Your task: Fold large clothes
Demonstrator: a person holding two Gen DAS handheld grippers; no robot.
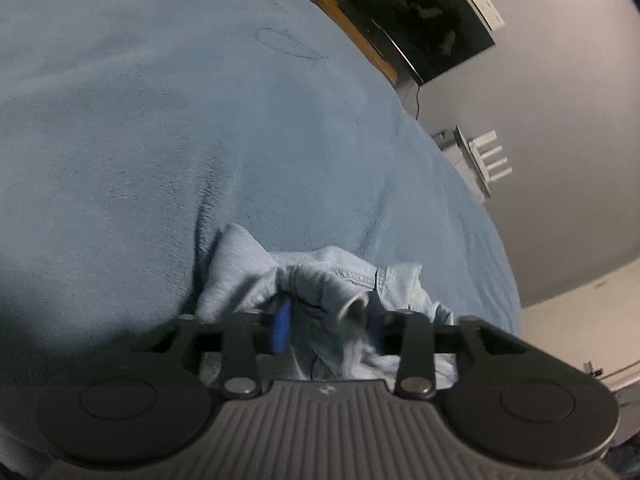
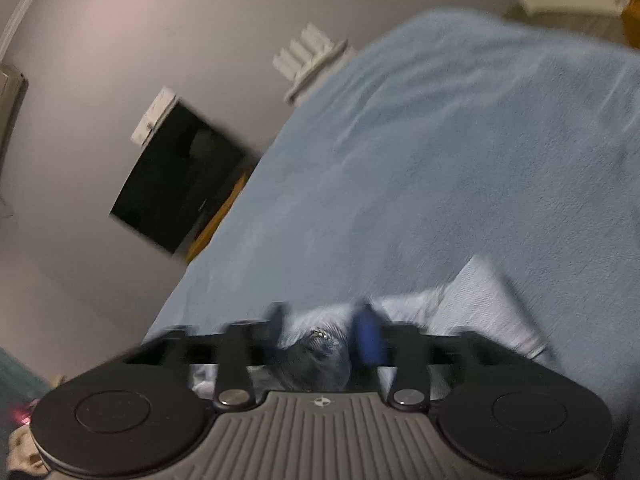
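Left gripper (image 1: 326,326) fingers clamped, right gripper (image 2: 326,338) blurred, apparently clamped too

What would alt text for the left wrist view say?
The left gripper clamps a bunched light blue denim shirt between its blue-padded fingers, above a blue blanket covering a bed. A dark TV hangs on the grey wall beyond.

one pale blue garment (image 1: 328,280), one blue blanket (image 1: 160,120), one black screen (image 1: 412,12), two grippers

A pale blue denim shirt (image 1: 320,284) lies crumpled in a loose heap on the blue-covered bed (image 1: 160,140).
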